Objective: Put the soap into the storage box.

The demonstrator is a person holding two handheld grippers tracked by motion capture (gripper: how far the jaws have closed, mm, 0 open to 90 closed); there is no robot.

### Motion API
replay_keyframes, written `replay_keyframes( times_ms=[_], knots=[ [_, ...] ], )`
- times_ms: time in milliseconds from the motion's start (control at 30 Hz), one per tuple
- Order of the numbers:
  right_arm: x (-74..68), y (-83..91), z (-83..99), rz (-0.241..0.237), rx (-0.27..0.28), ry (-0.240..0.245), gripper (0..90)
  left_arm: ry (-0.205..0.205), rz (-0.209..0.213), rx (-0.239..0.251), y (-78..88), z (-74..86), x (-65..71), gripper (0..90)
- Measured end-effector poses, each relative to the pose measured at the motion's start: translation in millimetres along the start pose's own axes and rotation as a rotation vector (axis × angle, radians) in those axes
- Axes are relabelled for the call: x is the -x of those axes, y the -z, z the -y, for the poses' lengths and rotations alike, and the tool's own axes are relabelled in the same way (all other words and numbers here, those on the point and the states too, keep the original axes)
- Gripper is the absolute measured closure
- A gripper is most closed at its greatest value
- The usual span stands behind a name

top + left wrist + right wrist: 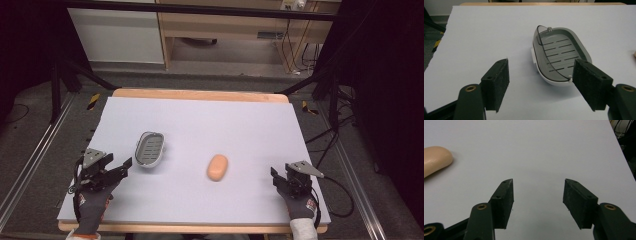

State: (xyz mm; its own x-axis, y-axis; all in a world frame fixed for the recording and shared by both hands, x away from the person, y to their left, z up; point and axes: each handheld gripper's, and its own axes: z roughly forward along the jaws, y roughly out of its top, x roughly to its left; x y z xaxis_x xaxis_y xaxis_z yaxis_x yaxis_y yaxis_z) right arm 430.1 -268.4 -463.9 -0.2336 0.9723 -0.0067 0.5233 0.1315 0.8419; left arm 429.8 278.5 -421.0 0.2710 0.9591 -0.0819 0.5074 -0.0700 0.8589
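Left gripper: your left gripper [126,165] sits at the table's near left, aimed at the soap dish; its jaws stand apart with only bare table between them, and you grip nothing.
Left pads: in the left gripper view your two black pads [498,82] frame the dish's near end; the right-hand pad overlaps the dish's near rim in the picture, though you cannot tell from here whether it touches.
Right gripper: your right gripper [275,176] rests at the near right of the table, jaws spread wide, nothing held between them.
Soap dish: the oval soap dish [150,148] lies left of the table's centre, just beyond your left gripper; it has a white outer shell and a grey slotted insert [557,53], and its hollow is bare.
Soap: the peach-coloured soap bar [218,167] lies flat on the table near the middle, right of the dish and apart from it; it is well clear of your right gripper, and in the right gripper view it shows at the left edge [435,160].
Table: the white table top [210,120] carries both things, with a wooden edge showing at its far side.
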Motion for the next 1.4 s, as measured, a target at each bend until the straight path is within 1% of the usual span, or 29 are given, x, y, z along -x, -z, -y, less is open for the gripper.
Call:
replay_keyframes(
  times_ms=[200, 467, 567, 633, 667, 767, 800, 833, 967, 1300, 1400],
  knots=[
    [0.6, -0.6, -0.4, 0.0, -0.003, 0.001, 41.6, 0.005, 0.019, 0.013, 1.5, -9.0, 5.5, 27.7],
    [1.2, -0.4, -0.8, 0.0, -0.002, -0.003, 41.2, -0.018, 0.046, 0.003, -3.7, -18.5, 18.6, 26.1],
    [1.5, -1.5, -1.0, 0.003, -0.008, 0.001, 40.8, -0.02, 0.058, 0.003, -6.0, -22.4, 24.4, 25.5],
    [1.4, -1.7, -0.9, 0.004, -0.01, 0.003, 40.7, -0.026, 0.068, 0.005, -7.5, -25.6, 29.6, 25.3],
    [1.1, -1.7, -0.9, 0.004, -0.012, 0.002, 40.6, -0.034, 0.078, 0.008, -8.9, -28.6, 34.8, 25.2],
    [0.1, -1.8, -1.0, 0.0, -0.017, -0.001, 40.4, -0.04, 0.082, 0.007, -9.5, -30.1, 37.6, 24.8],
    [-0.2, -2.2, -1.2, 0.001, -0.017, 0.001, 40.3, -0.047, 0.094, 0.012, -10.5, -32.7, 43.0, 24.7],
    [-0.4, -2.5, -1.6, 0.001, -0.017, 0.004, 40.3, -0.052, 0.099, 0.013, -11.2, -34.0, 45.4, 24.7],
    [-1.3, -2.7, -2.4, 0.002, -0.018, 0.004, 39.8, -0.072, 0.108, 0.001, -15.3, -38.9, 54.5, 24.2],
    [-1.9, -1.8, -3.1, -0.002, -0.018, 0.012, 39.8, -0.112, 0.134, -0.002, -24.7, -50.7, 80.9, 23.0],
    [-2.7, -1.8, -3.1, -0.005, -0.023, 0.011, 39.8, -0.125, 0.146, -0.011, -28.7, -52.9, 89.0, 22.6]
  ],
)
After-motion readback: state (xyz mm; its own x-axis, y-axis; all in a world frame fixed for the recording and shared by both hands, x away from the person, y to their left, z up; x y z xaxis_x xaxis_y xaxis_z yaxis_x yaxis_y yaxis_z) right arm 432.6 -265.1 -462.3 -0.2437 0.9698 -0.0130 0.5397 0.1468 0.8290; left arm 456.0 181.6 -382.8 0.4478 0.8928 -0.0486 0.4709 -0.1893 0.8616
